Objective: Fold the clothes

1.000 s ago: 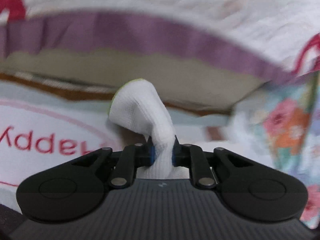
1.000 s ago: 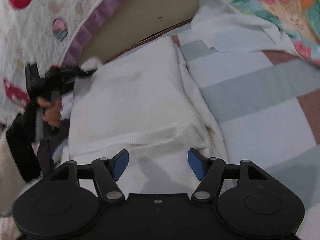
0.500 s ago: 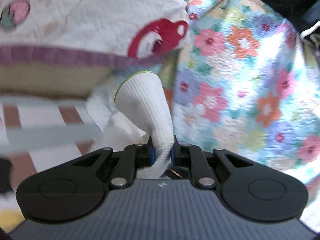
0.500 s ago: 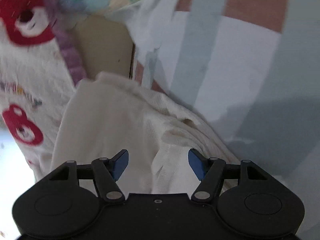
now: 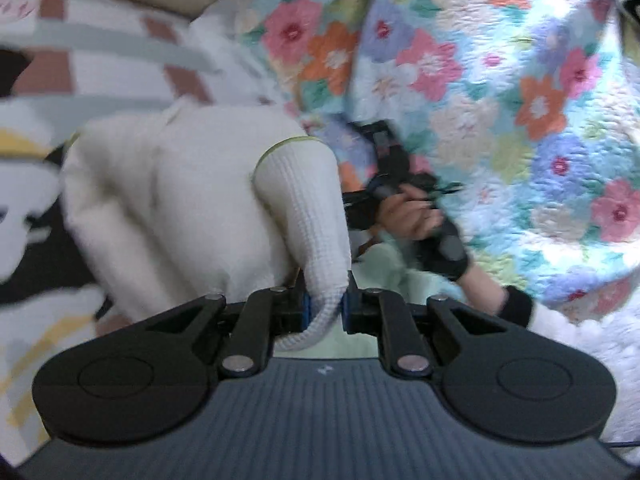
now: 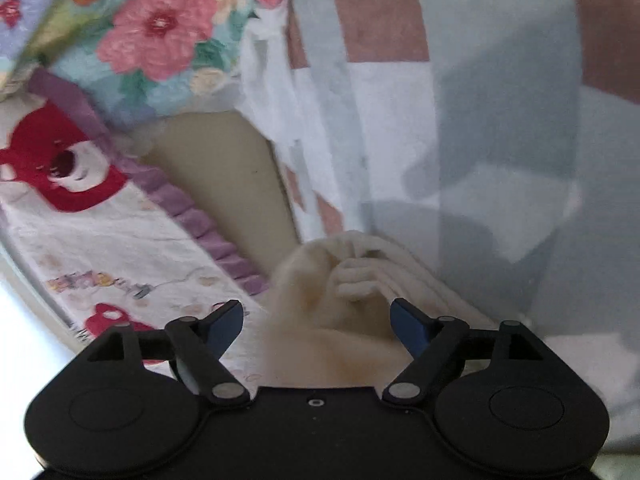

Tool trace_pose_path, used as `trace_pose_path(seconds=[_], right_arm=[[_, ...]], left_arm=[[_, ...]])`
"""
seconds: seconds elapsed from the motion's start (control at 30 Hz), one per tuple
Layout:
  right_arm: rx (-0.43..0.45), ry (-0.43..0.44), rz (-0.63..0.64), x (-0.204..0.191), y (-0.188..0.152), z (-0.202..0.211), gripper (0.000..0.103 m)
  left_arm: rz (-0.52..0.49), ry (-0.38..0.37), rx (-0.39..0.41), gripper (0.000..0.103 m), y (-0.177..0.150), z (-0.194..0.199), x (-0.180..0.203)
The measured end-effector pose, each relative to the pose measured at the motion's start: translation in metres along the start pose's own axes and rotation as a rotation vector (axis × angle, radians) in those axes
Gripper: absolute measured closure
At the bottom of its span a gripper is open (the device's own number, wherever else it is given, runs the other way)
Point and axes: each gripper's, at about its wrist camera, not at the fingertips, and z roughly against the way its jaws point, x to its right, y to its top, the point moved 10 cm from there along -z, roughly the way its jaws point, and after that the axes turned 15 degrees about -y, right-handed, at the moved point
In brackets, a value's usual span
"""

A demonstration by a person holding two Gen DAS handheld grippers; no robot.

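A white waffle-knit garment lies bunched on the bed. Its sleeve cuff, edged in green, stands up out of my left gripper, which is shut on the fabric just below the cuff. In the right wrist view the same cream garment is piled into folds between the blue pads of my right gripper. Those jaws are opening wide and the pads stand clear of the cloth on both sides. A person's hand holding the right gripper shows just past the cuff.
A checked sheet of grey, white and dusty pink covers the bed. A floral quilt is heaped on the right of the left wrist view. A white quilt with red bears and a purple ruffle lies beside a beige surface.
The left gripper swung across with the sleeve in it, from facing the bear quilt to facing the floral quilt. The right gripper rolled, sank toward the bunched garment, and its jaws widened.
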Motion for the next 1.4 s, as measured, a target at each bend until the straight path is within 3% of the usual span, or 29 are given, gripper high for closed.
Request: trace_pose_path(seconds=[0.13, 0.27, 0.3, 0.33, 0.4, 0.47, 0.57, 0.67, 0.73, 0.77, 0.83, 0.9, 0.97, 1.1, 1.27, 1.4], right_arm=[[-0.034, -0.055, 0.104, -0.002, -0.016, 0.005, 0.018], [0.006, -0.214, 0.399, -0.011, -0.041, 0.001, 0.021], [0.021, -0.254, 0.489, -0.015, -0.047, -0.002, 0.032], [0.037, -0.291, 0.580, -0.020, -0.052, -0.005, 0.062], [0.081, -0.333, 0.748, -0.037, -0.061, -0.010, 0.097], [0.112, -0.284, 0.813, -0.058, -0.070, -0.004, 0.097], [0.133, -0.343, 0.876, -0.058, -0.085, 0.009, 0.097], [0.153, -0.412, 0.935, -0.056, -0.098, 0.021, 0.094], [0.164, -0.537, 0.911, -0.019, -0.091, 0.021, 0.092], [0.183, -0.555, 0.873, -0.005, -0.086, 0.025, 0.091], [0.204, -0.537, 0.782, 0.015, -0.084, 0.036, 0.078], [0.211, -0.492, 0.721, 0.022, -0.088, 0.047, 0.067], [0.211, -0.457, 0.695, 0.027, -0.093, 0.056, 0.065], [0.274, -0.435, 0.714, 0.017, -0.101, 0.062, 0.055], [0.264, -0.371, 0.672, 0.005, -0.106, 0.052, 0.046], [0.237, -0.383, 0.618, 0.016, -0.107, 0.048, 0.044]], left_arm=[[-0.008, 0.044, 0.019, 0.089, -0.004, 0.002, -0.004], [-0.040, 0.048, 0.050, 0.089, 0.007, 0.004, 0.005], [-0.038, 0.046, 0.069, 0.089, 0.010, 0.007, 0.005], [-0.033, 0.050, 0.095, 0.089, 0.015, 0.011, 0.006], [-0.032, 0.071, 0.135, 0.089, 0.022, 0.021, 0.009], [-0.090, 0.139, 0.115, 0.089, 0.024, 0.024, 0.018], [-0.230, 0.261, 0.007, 0.087, 0.011, 0.017, 0.035], [-0.196, 0.323, -0.051, 0.084, -0.017, 0.004, 0.023], [-0.165, 0.376, -0.085, 0.084, -0.034, -0.002, 0.011], [-0.150, 0.403, -0.101, 0.084, -0.042, -0.005, 0.005], [-0.111, 0.391, -0.062, 0.084, -0.042, 0.002, 0.006], [-0.148, 0.397, -0.061, 0.084, -0.039, 0.007, 0.017], [-0.191, 0.473, -0.059, 0.083, -0.032, 0.013, 0.031], [-0.290, 0.468, 0.100, 0.083, 0.000, 0.037, 0.082], [-0.496, 0.481, 0.202, 0.059, 0.039, 0.032, 0.112], [-0.426, 0.489, 0.118, 0.058, 0.043, -0.007, 0.064]])
